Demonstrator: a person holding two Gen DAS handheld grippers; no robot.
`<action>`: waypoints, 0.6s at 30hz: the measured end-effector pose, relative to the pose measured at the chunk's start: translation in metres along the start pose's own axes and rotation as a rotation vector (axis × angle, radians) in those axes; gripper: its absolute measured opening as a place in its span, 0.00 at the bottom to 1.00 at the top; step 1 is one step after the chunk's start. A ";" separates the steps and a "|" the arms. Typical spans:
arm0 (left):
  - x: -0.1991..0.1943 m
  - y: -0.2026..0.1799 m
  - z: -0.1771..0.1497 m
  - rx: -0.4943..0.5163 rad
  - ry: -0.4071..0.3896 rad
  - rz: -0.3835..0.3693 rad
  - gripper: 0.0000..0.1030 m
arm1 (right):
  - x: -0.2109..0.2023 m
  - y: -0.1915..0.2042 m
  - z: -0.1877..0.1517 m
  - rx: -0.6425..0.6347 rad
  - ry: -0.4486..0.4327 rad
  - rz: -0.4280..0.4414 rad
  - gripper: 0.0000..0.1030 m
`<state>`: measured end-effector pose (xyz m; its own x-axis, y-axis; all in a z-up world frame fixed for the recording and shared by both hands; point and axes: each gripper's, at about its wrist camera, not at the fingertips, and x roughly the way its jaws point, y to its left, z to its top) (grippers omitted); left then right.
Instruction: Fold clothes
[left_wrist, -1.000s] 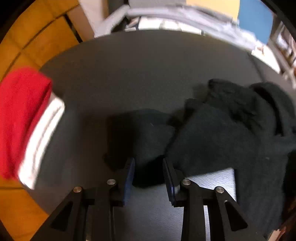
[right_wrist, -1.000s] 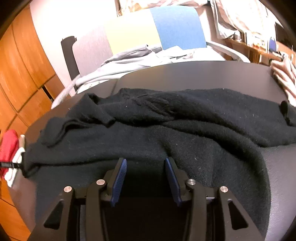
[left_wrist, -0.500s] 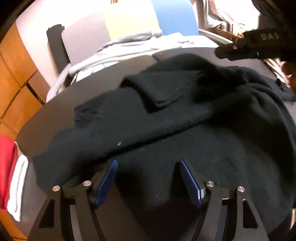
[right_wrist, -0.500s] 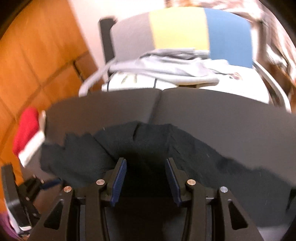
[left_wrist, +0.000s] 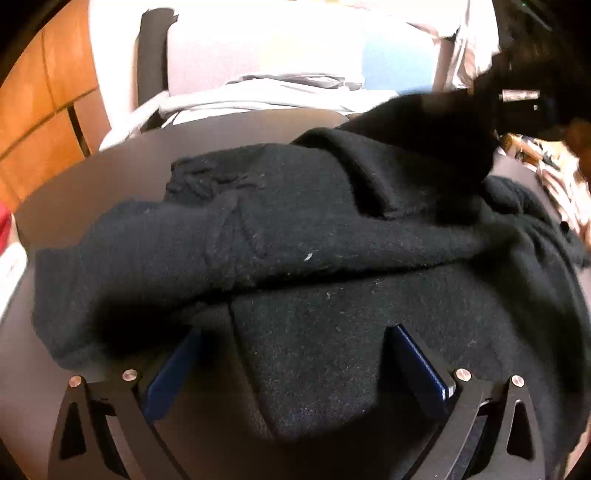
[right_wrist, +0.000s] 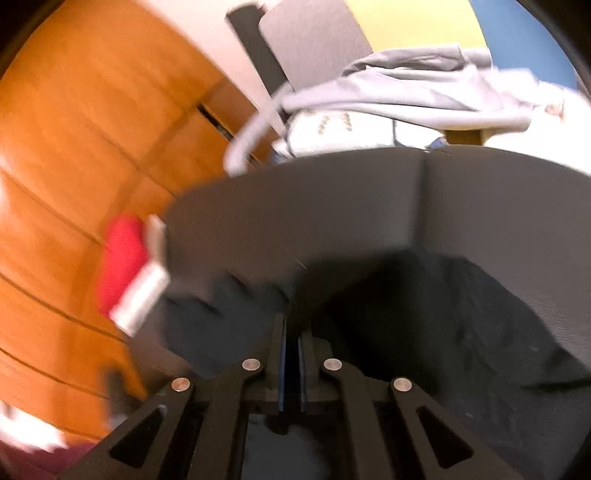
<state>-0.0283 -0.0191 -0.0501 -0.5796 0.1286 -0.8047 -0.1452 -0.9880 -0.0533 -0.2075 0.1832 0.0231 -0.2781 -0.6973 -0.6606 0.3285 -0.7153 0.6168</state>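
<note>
A black knit sweater (left_wrist: 295, 229) lies rumpled across the dark round table (left_wrist: 147, 155). My left gripper (left_wrist: 291, 330) hangs low over its near hem with the jaws opening wide. Fabric lies under and between the fingers, but the blue pads (left_wrist: 417, 362) do not press on it. At the upper right, my right gripper (left_wrist: 517, 96) lifts a fold of the sweater off the table. In the right wrist view that gripper (right_wrist: 291, 317) is shut, with dark sweater cloth (right_wrist: 424, 314) bunched at its tips and trailing away to the right.
A folded red and white garment (right_wrist: 125, 266) sits at the table's left edge. Behind the table (right_wrist: 332, 206) stands a chair piled with grey and white clothes (right_wrist: 406, 99). Orange wood panelling (right_wrist: 92, 129) lines the left side.
My left gripper let go of the sleeve, spread wide and moved over the sweater's body. My right gripper closed on the fabric, rose and swung to the left.
</note>
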 end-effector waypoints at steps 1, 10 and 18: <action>-0.001 -0.001 -0.001 0.004 -0.006 0.003 1.00 | -0.004 0.000 0.009 0.031 -0.020 0.042 0.03; -0.004 -0.006 -0.007 0.000 -0.043 0.004 1.00 | -0.027 -0.053 0.081 0.293 -0.311 0.008 0.03; 0.000 -0.005 0.000 -0.002 -0.059 -0.005 1.00 | -0.026 -0.089 0.037 0.241 -0.284 -0.555 0.25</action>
<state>-0.0277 -0.0144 -0.0503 -0.6254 0.1381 -0.7680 -0.1468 -0.9875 -0.0579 -0.2627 0.2633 0.0016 -0.5857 -0.1844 -0.7893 -0.1333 -0.9386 0.3182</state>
